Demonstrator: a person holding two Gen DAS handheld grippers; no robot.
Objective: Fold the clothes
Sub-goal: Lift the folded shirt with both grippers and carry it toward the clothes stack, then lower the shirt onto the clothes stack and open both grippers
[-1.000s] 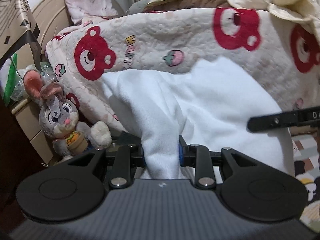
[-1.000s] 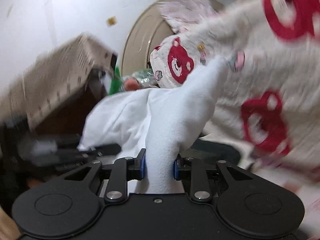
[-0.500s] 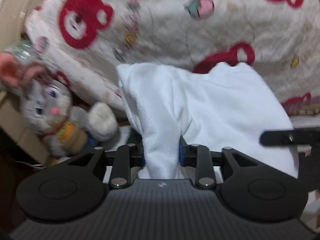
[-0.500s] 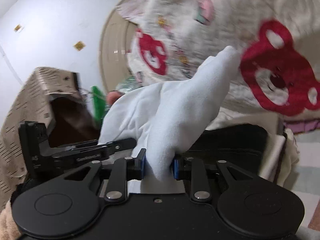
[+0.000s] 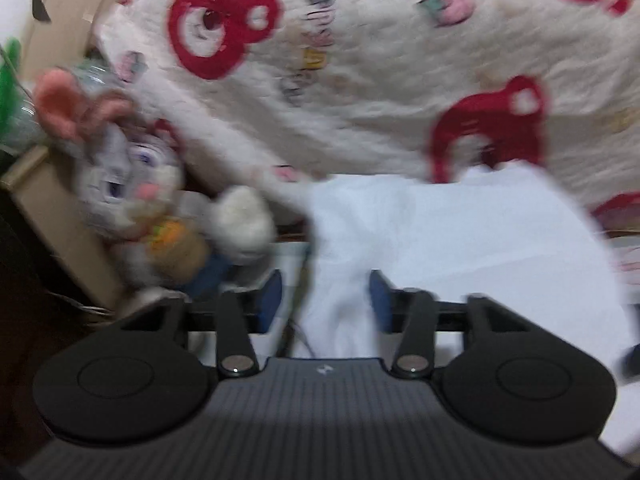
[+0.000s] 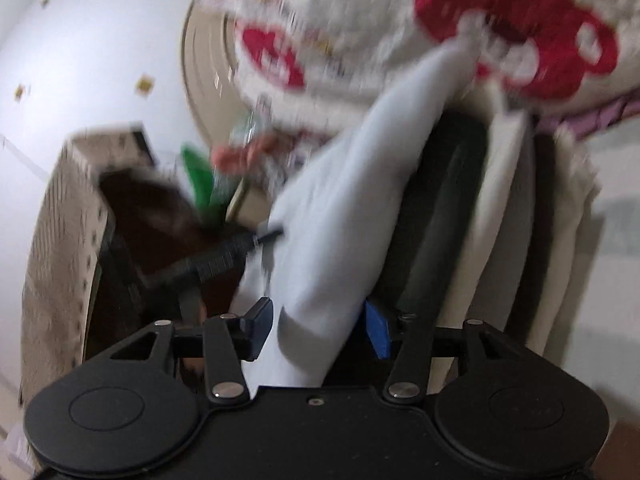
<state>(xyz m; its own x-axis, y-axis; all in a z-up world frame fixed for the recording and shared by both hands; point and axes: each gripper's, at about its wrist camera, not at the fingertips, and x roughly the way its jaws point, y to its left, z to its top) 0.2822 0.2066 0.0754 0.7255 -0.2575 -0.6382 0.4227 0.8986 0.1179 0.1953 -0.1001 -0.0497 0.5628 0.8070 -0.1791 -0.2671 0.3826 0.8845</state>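
Observation:
A white fleece garment (image 5: 460,240) hangs in front of the bear-print quilt (image 5: 380,80). A bunched fold of it runs down between the blue pads of my left gripper (image 5: 325,300), whose jaws stand apart with a gap on the left side. In the right wrist view another fold of the same garment (image 6: 360,200) passes between the parted pads of my right gripper (image 6: 318,330). The left gripper's black frame (image 6: 224,256) shows beyond the cloth there. Both views are motion-blurred.
A grey plush rabbit (image 5: 128,184) leans by the bed at left. A black padded object (image 6: 448,200) and cream cloth (image 6: 540,220) lie right of the garment. A cabinet under patterned cloth (image 6: 60,240) and a curved headboard (image 6: 200,60) stand at left.
Both grippers were shut on the white garment; now their pads have spread apart. The left view has swung back up and right, and the garment sits lower against the quilt.

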